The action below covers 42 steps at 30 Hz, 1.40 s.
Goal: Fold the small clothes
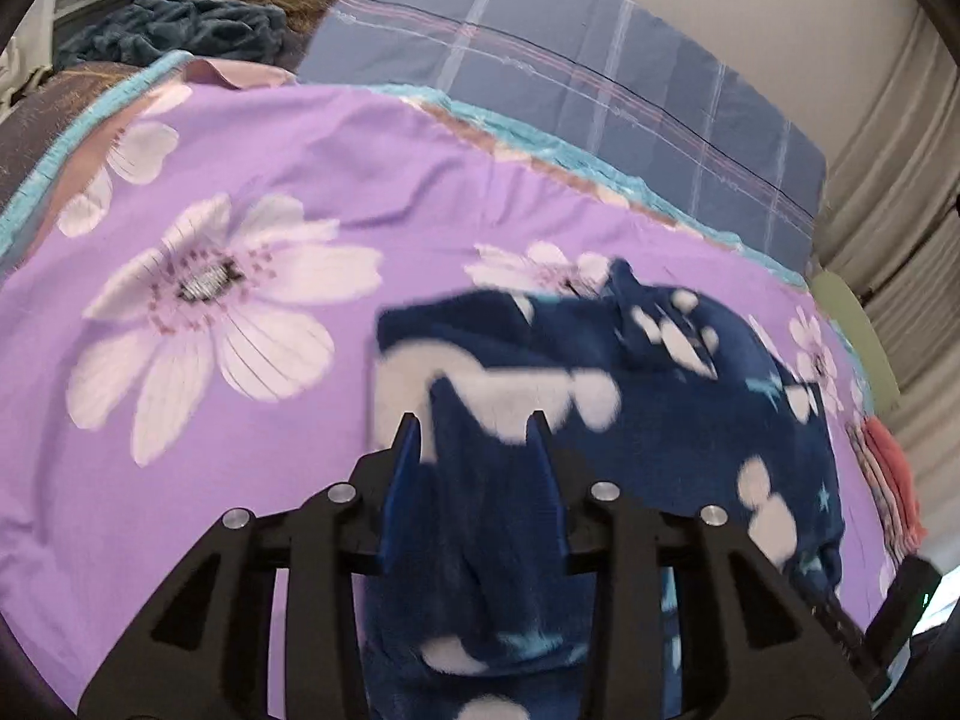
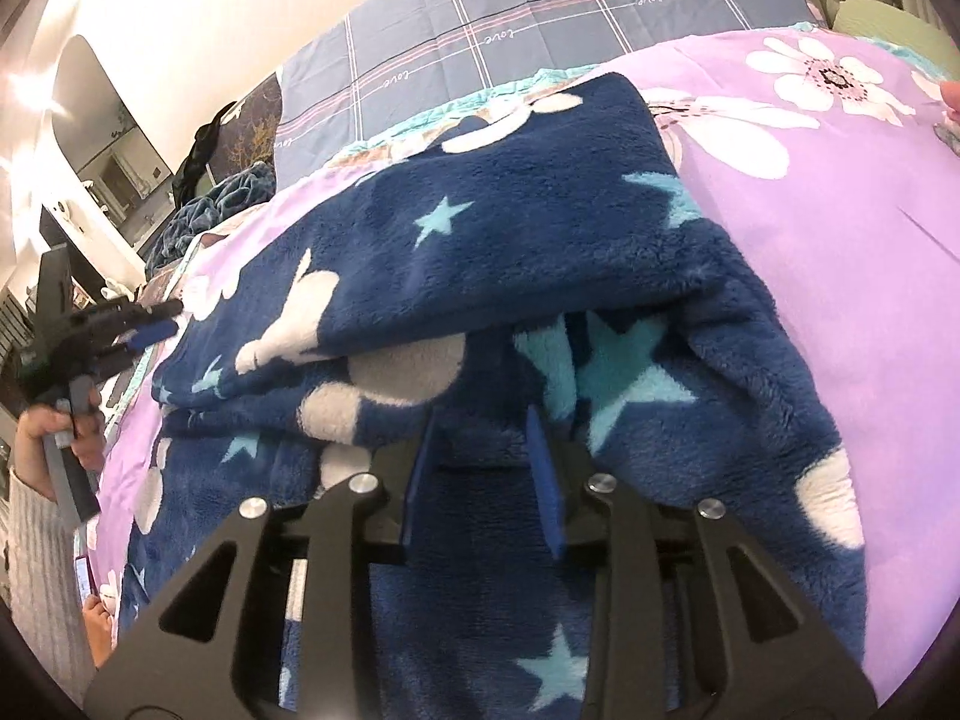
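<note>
Readable text: only the word "love", stitched repeatedly along the stripe lines of the blue plaid quilt (image 2: 540,6). Legible in the right wrist view; same quilt (image 1: 600,78) in the left wrist view is too soft to read. No brands seen.

Fleece garment (image 2: 480,228), navy with white blobs and light-blue stars, lies on the purple floral bedsheet (image 2: 810,240), its far edge near the plaid quilt. Top layer is doubled over the lower one, fold edge running across the middle.

Right gripper (image 2: 483,420): jaws parted, tips at the fold edge, fleece under and between them, pads not pressing on it. Released.

Left gripper (image 1: 474,426): jaws parted over the garment (image 1: 600,396), fleece showing between them, no squeeze visible; frame is motion-blurred. Released.

View differences:
- Right wrist only: left gripper (image 2: 144,324) from outside, off the garment's left edge, held by a hand (image 2: 54,426) in a light knit sleeve; a mirror (image 2: 102,138) on the wall past the quilt's left end.
- Left wrist only: pink-red folded cloth (image 1: 894,480) at the sheet's right edge, curtain (image 1: 900,150) right of the quilt.
- Both: teal blanket (image 1: 180,30) heaped left of the quilt.
</note>
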Each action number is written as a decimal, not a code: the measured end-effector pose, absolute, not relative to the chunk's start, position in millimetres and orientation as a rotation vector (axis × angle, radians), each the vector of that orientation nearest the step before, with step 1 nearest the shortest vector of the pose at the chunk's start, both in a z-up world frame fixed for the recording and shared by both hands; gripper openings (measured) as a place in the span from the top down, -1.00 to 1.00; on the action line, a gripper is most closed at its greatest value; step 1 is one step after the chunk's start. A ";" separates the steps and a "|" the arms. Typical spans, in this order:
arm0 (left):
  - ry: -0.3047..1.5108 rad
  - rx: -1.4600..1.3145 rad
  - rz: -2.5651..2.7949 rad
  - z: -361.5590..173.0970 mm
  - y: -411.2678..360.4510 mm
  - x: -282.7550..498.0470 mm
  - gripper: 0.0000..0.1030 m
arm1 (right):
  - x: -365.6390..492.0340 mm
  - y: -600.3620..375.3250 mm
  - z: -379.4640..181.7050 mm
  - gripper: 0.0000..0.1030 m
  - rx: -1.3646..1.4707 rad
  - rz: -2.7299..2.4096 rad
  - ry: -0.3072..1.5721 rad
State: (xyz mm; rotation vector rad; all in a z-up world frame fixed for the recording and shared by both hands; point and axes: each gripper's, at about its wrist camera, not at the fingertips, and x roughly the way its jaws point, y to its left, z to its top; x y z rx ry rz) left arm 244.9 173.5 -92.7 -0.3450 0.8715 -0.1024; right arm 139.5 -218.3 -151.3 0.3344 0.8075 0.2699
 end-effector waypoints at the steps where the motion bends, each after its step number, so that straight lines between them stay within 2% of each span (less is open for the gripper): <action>1: 0.870 -0.338 -0.116 -94.6 169.2 241.7 0.28 | 139.2 -218.3 -151.0 0.37 0.331 0.270 0.807; 8: 0.835 -0.215 -0.204 -98.9 129.9 223.8 0.28 | 137.0 -217.4 -135.3 0.41 0.294 0.249 0.781; 10: 0.845 -0.184 -0.204 -105.3 122.9 224.3 0.07 | 142.0 -221.8 -130.0 0.41 0.304 0.242 0.786; 16: 0.855 -0.106 -0.153 -115.4 115.5 219.3 0.06 | 149.8 -244.9 -118.3 0.40 0.358 0.209 0.788; 18: 0.834 -0.112 -0.141 -105.0 118.4 214.6 0.04 | 150.4 -251.2 -117.8 0.16 0.408 0.239 0.789; 20: 0.798 -0.130 -0.137 -95.6 122.1 209.3 -0.03 | 154.8 -258.2 -121.3 -0.22 0.511 0.290 0.807; 22: 0.772 -0.147 -0.136 -89.9 124.0 204.7 -0.17 | 165.6 -262.0 -130.6 -0.27 0.633 0.345 0.838; 24: 0.790 -0.132 -0.110 -97.7 123.7 208.5 -0.20 | 177.2 -265.3 -137.5 -0.25 0.701 0.317 0.853; 26: 0.838 -0.126 -0.087 -111.5 122.9 215.7 -0.20 | 183.5 -271.0 -139.4 0.26 0.761 0.261 0.841; 27: 0.848 -0.117 -0.078 -117.0 122.8 217.1 -0.13 | 184.8 -273.3 -139.1 0.71 0.776 0.250 0.846; 28: 0.842 -0.103 -0.074 -118.7 122.9 215.9 0.19 | 181.1 -276.3 -134.5 0.76 0.788 0.254 0.832; 29: 0.828 -0.084 -0.078 -116.2 121.8 212.3 0.46 | 175.2 -275.8 -128.9 0.79 0.775 0.256 0.810; 30: 0.827 -0.089 -0.104 -111.7 122.7 210.0 0.87 | 166.6 -273.8 -119.0 0.79 0.726 0.258 0.779; 33: 0.775 -0.082 -0.125 -88.2 125.3 198.8 0.87 | 143.8 -263.5 -99.3 0.81 0.560 0.262 0.724; 36: 0.752 -0.001 -0.081 -81.4 123.7 195.3 0.85 | 143.4 -259.8 -112.4 0.79 0.504 0.236 0.797; 37: 0.765 0.008 -0.078 -85.4 124.3 198.2 0.82 | 148.2 -260.4 -123.4 0.72 0.488 0.206 0.843; 38: 0.778 0.008 -0.071 -89.3 124.8 200.7 0.79 | 150.7 -262.3 -132.7 0.56 0.488 0.183 0.876; 39: 0.795 0.012 -0.055 -94.6 125.0 203.1 0.73 | 150.6 -263.1 -138.9 0.48 0.507 0.174 0.883; 42: 0.818 0.040 -0.005 -103.6 125.9 200.3 0.38 | 143.1 -265.0 -132.3 0.30 0.502 0.177 0.859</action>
